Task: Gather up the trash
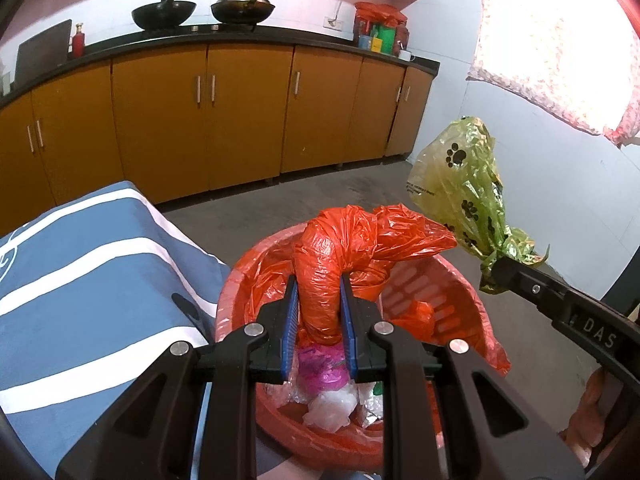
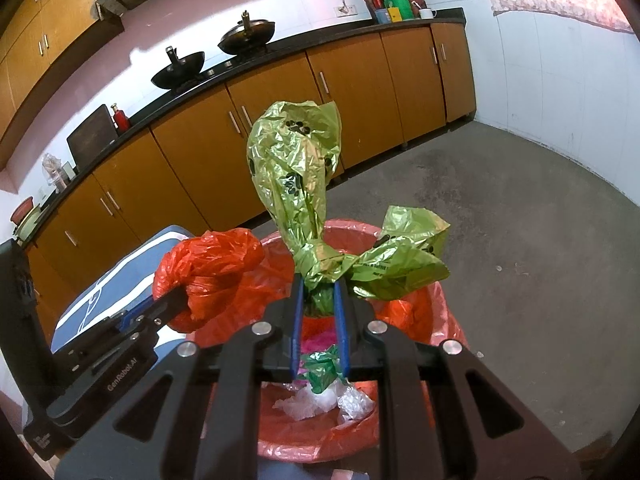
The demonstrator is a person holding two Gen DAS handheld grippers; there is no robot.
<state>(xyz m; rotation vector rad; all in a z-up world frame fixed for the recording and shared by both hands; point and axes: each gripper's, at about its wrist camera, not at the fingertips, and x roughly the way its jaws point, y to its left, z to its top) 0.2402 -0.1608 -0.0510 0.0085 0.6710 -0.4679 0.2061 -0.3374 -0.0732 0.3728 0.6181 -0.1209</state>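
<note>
A red bin point(image 1: 448, 304) point(image 2: 436, 312) lined with an orange bag stands on the floor, with crumpled white and pink plastic trash point(image 1: 328, 392) point(image 2: 320, 396) inside. My left gripper point(image 1: 319, 280) point(image 2: 182, 298) is shut on a bunched part of the orange liner bag point(image 1: 340, 256) point(image 2: 208, 268), held above the bin's left rim. My right gripper point(image 2: 319, 284) point(image 1: 494, 266) is shut on the knotted neck of a green bag with black paw prints point(image 2: 296, 168) point(image 1: 464, 184), held above the bin's far right side.
Orange kitchen cabinets point(image 1: 244, 112) point(image 2: 280, 120) under a black counter run along the back, with two woks point(image 1: 164, 12) on top. A blue and white striped cloth point(image 1: 92, 280) lies left of the bin. Grey floor point(image 2: 520, 220) spreads to the right, up to a white wall.
</note>
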